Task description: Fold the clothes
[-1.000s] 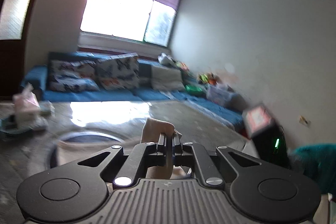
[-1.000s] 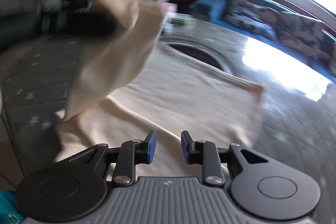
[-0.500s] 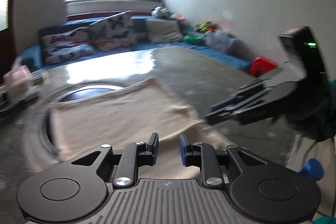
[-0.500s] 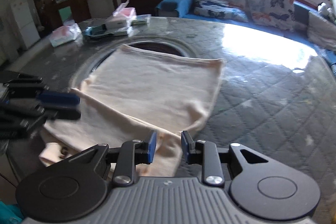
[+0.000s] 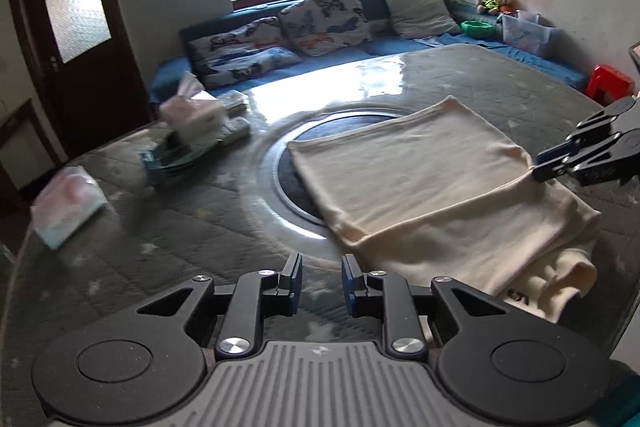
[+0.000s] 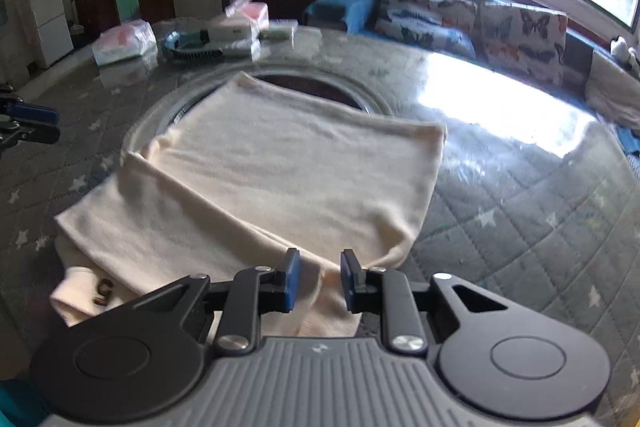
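A cream garment (image 5: 432, 187) lies folded on the round glass-topped table (image 5: 160, 227), its upper layer laid over the lower one; it also shows in the right wrist view (image 6: 280, 179). My left gripper (image 5: 322, 285) is open and empty, over bare table just left of the garment's near edge. My right gripper (image 6: 316, 283) is open and empty, just above the garment's near edge; it shows at the right of the left wrist view (image 5: 560, 163), at the garment's side.
A tissue box and a dish of small items (image 5: 188, 131) stand at the table's far left, with a wrapped pack (image 5: 68, 207) nearer. A blue sofa with cushions (image 5: 320, 23) runs under the window. A dark inset ring (image 5: 288, 183) sits under the garment.
A second ago my left gripper held a fold of the garment up; it laid it down, opened and drew back left. The garment now lies flat and folded.
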`<state>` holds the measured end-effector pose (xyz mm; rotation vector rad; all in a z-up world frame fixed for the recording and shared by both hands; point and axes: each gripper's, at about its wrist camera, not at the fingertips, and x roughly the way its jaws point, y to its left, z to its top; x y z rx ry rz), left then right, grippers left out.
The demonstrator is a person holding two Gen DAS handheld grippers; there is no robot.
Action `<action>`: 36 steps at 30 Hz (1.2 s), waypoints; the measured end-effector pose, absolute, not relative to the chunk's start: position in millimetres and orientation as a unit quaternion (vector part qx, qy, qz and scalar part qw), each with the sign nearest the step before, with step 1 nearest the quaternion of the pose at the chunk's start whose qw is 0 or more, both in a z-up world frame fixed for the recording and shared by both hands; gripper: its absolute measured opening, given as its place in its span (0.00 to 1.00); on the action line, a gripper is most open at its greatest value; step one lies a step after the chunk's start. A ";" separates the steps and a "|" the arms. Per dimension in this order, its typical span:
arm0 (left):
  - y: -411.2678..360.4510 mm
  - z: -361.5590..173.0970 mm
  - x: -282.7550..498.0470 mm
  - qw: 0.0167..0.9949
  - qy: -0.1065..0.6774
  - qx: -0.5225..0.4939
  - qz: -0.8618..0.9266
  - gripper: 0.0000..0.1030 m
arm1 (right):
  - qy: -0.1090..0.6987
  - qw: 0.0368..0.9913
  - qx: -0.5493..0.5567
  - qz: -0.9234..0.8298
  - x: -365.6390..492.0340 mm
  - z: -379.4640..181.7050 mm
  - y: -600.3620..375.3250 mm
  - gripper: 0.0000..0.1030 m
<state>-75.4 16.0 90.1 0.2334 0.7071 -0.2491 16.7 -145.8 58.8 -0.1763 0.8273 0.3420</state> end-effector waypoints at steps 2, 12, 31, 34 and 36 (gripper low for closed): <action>11.1 89.2 -76.8 0.926 0.337 0.105 -0.130 0.22 | 0.391 0.898 -0.092 0.178 12.8 62.9 -141.2 0.20; -35.1 45.3 -36.3 0.924 0.338 0.036 -0.177 0.22 | 0.393 0.890 -0.118 0.198 12.5 50.8 -127.9 0.20; -19.2 29.6 -81.2 0.911 0.358 0.046 -0.197 0.24 | 0.396 0.880 -0.126 0.230 -28.0 43.9 -130.4 0.20; -18.7 32.9 -86.6 0.913 0.354 0.056 -0.197 0.24 | 0.403 0.876 -0.129 0.230 -28.6 42.5 -129.7 0.20; -19.3 36.8 -92.4 0.913 0.347 0.067 -0.202 0.23 | 0.399 0.877 -0.137 0.230 -30.6 41.7 -128.6 0.20</action>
